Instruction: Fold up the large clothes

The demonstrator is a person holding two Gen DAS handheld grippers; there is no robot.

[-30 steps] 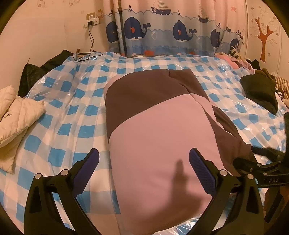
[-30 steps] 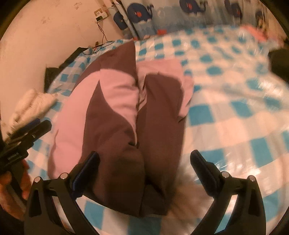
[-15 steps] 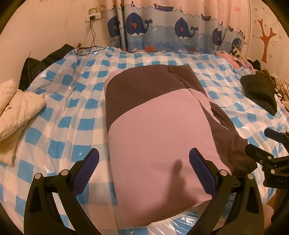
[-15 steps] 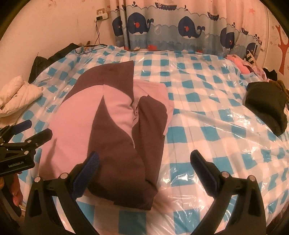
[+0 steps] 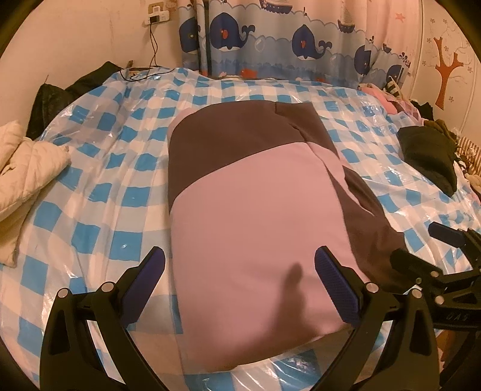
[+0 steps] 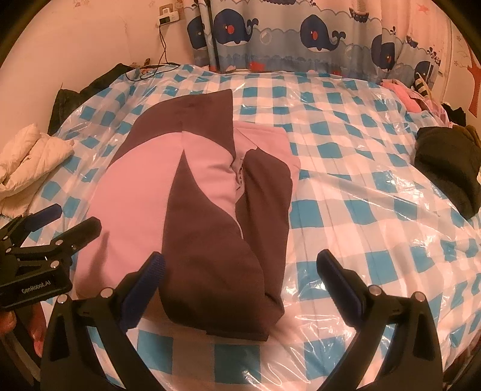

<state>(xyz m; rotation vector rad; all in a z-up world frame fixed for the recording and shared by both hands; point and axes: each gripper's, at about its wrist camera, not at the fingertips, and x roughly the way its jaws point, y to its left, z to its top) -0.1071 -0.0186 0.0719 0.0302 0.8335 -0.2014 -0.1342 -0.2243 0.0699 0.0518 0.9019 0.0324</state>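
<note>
A large pink and dark brown garment (image 5: 255, 216) lies folded lengthwise on the blue-checked bed, with its brown sleeves laid over the middle (image 6: 216, 228). My left gripper (image 5: 240, 282) hovers open over the garment's near pink end, touching nothing. My right gripper (image 6: 237, 279) is open above the near brown end, its fingers empty. In the left wrist view the right gripper (image 5: 421, 252) shows at the right edge, beside the brown sleeve. In the right wrist view the left gripper (image 6: 51, 222) shows at the left edge, held by a hand.
Clear plastic covers the checked bed sheet (image 6: 360, 210). A cream padded jacket (image 5: 24, 168) lies at the left, a black garment (image 5: 427, 156) at the right, dark clothes (image 5: 54, 102) at the back left. A whale curtain (image 5: 285, 42) and wall outlet with cable (image 5: 154, 18) stand behind.
Both grippers have pulled back and risen from the garment, so more of the bed shows. The right view swung from blurred and close to steady. The garment lies still.
</note>
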